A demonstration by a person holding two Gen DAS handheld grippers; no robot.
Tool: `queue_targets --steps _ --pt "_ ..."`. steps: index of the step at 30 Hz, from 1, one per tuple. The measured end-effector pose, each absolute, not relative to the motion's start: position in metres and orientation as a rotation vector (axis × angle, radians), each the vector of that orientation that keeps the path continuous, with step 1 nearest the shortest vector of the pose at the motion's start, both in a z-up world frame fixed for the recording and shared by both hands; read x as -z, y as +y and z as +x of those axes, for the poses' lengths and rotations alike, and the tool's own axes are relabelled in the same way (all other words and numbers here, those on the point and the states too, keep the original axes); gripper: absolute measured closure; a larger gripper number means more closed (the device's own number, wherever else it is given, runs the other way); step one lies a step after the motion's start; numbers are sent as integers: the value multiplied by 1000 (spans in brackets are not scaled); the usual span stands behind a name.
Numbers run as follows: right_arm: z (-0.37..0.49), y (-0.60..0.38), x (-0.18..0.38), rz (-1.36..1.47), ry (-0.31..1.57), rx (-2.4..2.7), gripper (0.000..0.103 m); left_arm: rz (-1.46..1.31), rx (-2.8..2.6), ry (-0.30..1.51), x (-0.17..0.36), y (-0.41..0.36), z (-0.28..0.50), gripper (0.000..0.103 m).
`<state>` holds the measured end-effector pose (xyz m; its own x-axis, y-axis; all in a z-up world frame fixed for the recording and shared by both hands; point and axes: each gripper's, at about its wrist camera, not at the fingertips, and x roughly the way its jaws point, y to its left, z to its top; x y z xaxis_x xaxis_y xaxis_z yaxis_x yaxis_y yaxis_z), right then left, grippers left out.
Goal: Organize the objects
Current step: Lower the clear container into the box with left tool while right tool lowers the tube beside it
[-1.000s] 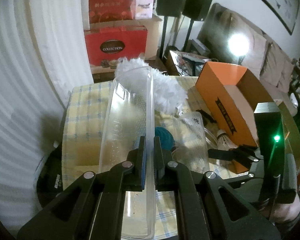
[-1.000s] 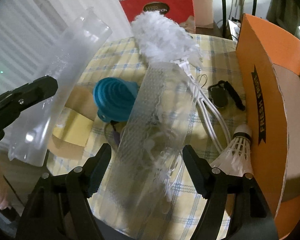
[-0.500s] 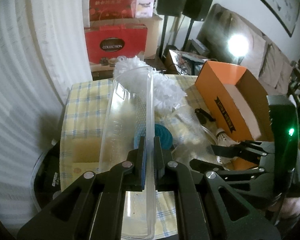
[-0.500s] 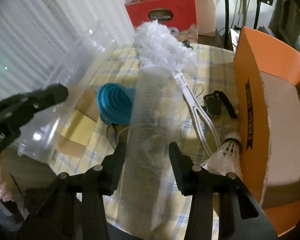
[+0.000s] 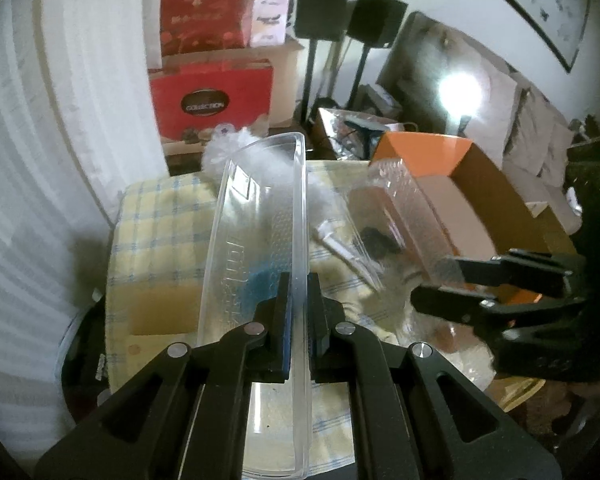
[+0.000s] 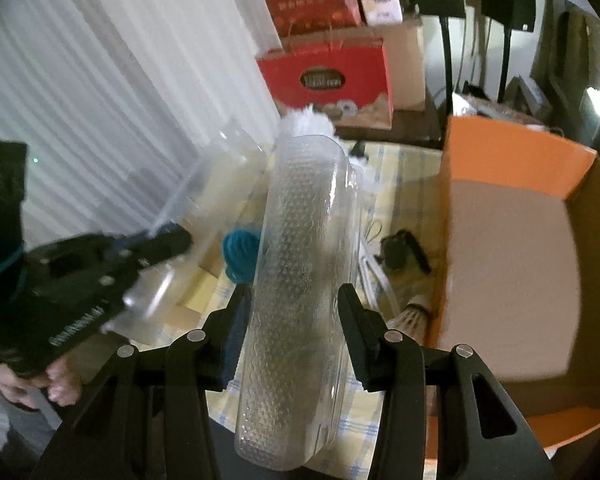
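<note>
My left gripper (image 5: 297, 292) is shut on the rim of a long clear plastic lid (image 5: 256, 248), held lengthwise above the table. My right gripper (image 6: 296, 304) is shut on a long clear textured plastic case (image 6: 300, 264), lifted off the table and pointing away from me. The same case (image 5: 404, 216) shows at the right of the left wrist view, in the right gripper (image 5: 440, 280). The lid (image 6: 204, 184) and the left gripper (image 6: 172, 242) appear blurred at the left of the right wrist view. A white feather duster (image 6: 306, 122) lies behind both on the table.
An open orange cardboard box (image 6: 512, 240) stands at the right on the yellow checked tablecloth (image 5: 160, 216). On the cloth lie a teal funnel (image 6: 240, 252), a shuttlecock (image 6: 412, 312), a small black object (image 6: 400, 252) and a yellow pad (image 5: 164, 308). Red gift bags (image 5: 212, 96) stand behind.
My right gripper closed on the textured case and lifted it off the table, up and toward the orange box. The left gripper kept its hold on the lid and rose slightly.
</note>
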<state>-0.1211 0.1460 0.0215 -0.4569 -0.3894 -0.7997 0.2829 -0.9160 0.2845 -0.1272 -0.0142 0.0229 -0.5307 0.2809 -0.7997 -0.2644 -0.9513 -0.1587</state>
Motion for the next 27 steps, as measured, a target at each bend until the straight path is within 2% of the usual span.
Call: queue_targets --steps 16,27 --pt "-119 250 -75 1321 -279 2531 58 -1230 -2407 -42 -50 77 -133 98" --pt "-118 323 -65 1405 -301 2606 58 -1220 -2311 -40 -52 153 -139 97"
